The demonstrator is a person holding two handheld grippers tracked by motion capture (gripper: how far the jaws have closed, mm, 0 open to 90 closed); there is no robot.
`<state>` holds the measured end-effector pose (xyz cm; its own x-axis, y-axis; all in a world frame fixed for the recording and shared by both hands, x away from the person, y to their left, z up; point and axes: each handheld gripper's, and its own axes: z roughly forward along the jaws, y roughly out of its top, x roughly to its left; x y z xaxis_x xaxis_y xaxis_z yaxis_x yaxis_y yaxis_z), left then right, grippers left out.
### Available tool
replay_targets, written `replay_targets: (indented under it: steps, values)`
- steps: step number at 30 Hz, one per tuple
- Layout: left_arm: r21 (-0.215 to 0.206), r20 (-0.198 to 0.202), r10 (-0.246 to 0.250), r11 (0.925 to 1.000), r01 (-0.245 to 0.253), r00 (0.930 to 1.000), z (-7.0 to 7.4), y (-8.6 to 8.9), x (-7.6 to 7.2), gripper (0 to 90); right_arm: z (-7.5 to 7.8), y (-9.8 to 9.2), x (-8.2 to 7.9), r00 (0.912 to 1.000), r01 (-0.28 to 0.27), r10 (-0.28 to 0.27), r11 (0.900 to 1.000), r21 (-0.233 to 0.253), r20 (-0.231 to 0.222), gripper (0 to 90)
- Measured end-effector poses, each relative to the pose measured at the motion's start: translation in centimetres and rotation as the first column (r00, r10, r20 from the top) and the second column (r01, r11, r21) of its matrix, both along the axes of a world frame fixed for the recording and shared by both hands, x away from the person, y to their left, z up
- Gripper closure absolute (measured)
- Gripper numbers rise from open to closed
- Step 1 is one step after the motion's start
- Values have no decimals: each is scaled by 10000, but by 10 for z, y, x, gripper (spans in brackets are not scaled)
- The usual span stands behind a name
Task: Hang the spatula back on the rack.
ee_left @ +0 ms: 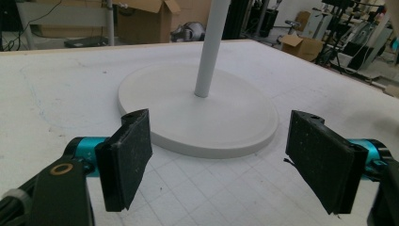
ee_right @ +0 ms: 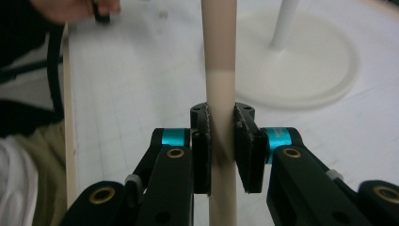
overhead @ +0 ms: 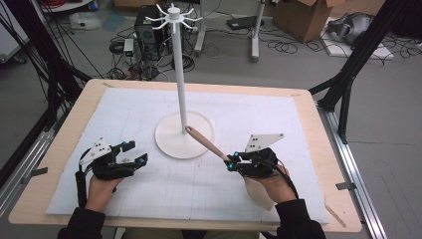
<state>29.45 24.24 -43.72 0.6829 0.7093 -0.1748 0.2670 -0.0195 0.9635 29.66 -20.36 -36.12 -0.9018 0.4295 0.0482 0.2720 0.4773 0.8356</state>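
Right gripper, lower right, clamps the wooden utensil handle slanting toward the stand base at centre; left gripper gapes empty; the long handle risks pivoting between the pads.

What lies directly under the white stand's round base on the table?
The stand's round base rests flat on the white gridded mat, which covers the wooden table. Whatever sits beneath the base itself is hidden by it.
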Motion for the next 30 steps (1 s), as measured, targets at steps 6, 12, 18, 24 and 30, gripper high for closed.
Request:
replay_targets:
  steps: [6,12,18,24,30]
  values:
    - [-57,-30,22,10000,-22,10000,0,0,0,232,20,-7,4,9983,96,-167,9920,1261,558,788]
    - [-20,-64,-50,10000,50,10000,-1,-1,0,232,36,-9,14,9945,16,-251,9743,2252,1016,787]
    - [-50,-84,-51,10000,51,10000,-2,-1,1,232,59,-6,24,9867,-129,-363,9544,2982,1586,787]
    - [-66,-86,-93,9999,92,9999,-2,-1,0,232,82,-1,37,9803,-269,-423,9391,3426,1929,787]
    - [-82,-91,-129,9999,128,9999,-2,-1,1,232,100,5,50,9769,-506,-315,9268,3722,2112,787]
